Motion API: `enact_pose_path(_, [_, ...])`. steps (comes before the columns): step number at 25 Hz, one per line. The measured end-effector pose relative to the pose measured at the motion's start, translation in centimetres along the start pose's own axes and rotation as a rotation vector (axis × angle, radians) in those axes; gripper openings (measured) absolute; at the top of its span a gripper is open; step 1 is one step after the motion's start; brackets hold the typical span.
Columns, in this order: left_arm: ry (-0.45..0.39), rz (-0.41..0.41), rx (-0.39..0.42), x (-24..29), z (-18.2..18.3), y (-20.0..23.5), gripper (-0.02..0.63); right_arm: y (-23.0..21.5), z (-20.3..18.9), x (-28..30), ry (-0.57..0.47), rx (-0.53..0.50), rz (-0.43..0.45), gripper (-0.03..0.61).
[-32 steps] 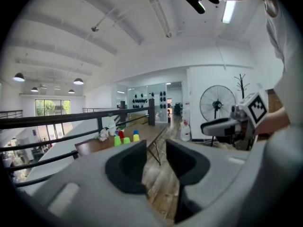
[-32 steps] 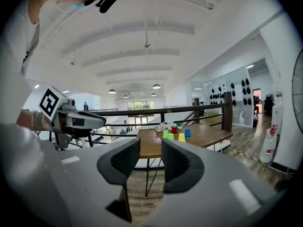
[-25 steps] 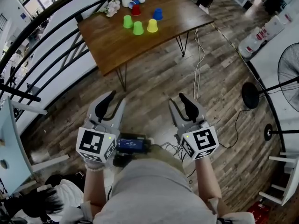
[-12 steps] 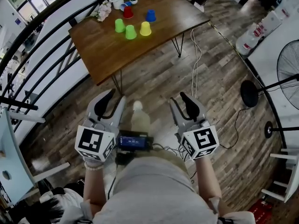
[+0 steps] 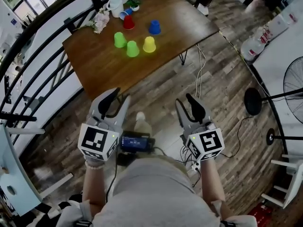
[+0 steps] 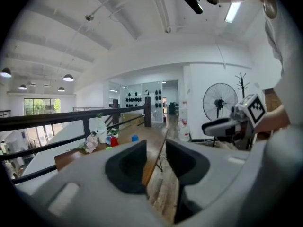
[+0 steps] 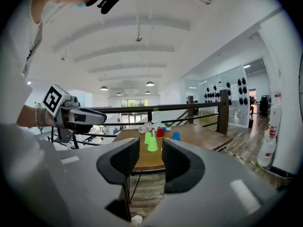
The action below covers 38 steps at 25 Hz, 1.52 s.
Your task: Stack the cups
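Fingers of the left gripper [image 5: 120, 96] and the right gripper [image 5: 183, 100] stood partly apart, empty and touching nothing, over the plank floor [image 5: 156, 93]. Each had dark textured pads set in grey moulded shells. Far ahead, conical plastic cups [image 5: 132, 48] (green, yellow, red, blue) stood inverted and unstacked on the wooden bench [image 5: 94, 65].

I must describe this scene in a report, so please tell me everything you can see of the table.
The table has a rectangular brown top that looks like wood and thin black wire legs; one shows under its near right corner. It stands level on the plank floor, beside a black railing. On it, upside down, stand two green cups, a yellow cup, a blue cup and a red cup. A white jug and flowers are at its far edge.
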<state>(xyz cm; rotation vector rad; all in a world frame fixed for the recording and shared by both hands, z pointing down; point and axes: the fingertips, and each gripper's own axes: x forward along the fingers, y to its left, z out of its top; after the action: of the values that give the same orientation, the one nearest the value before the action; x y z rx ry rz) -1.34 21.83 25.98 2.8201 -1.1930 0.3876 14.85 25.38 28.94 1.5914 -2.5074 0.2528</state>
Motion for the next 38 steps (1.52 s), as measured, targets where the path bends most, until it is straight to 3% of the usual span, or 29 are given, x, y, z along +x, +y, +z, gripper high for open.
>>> enact_pose_path(8, [0.007,-0.035,0.003,6.5,1.5,7.1,0.140,-2.8,2.2,9.3,0.050,-0.002,0.029,0.135])
enact_pose_path(15, [0.041,-0.050,-0.030,11.2,0.8,12.3,0.140,-5.0,3.1,16.7,0.079,0.005,0.037,0.135])
enact_pose_path(24, [0.098,-0.061,-0.077,14.1,-0.7,15.7,0.158,-5.5,1.6,22.3,0.145,0.028,0.067,0.147])
enact_pose_path(28, [0.090,-0.060,-0.055,14.8,-1.3,16.9,0.160,-6.1,0.7,24.6,0.171,0.024,0.073,0.158])
enact_pose_path(34, [0.141,-0.019,-0.126,15.4,-3.4,18.4,0.160,-7.4,-1.6,27.4,0.221,0.001,0.096,0.163])
enact_pose_path(38, [0.160,0.012,-0.117,15.9,-4.9,19.5,0.160,-8.5,-3.2,29.5,0.252,-0.020,0.130,0.163])
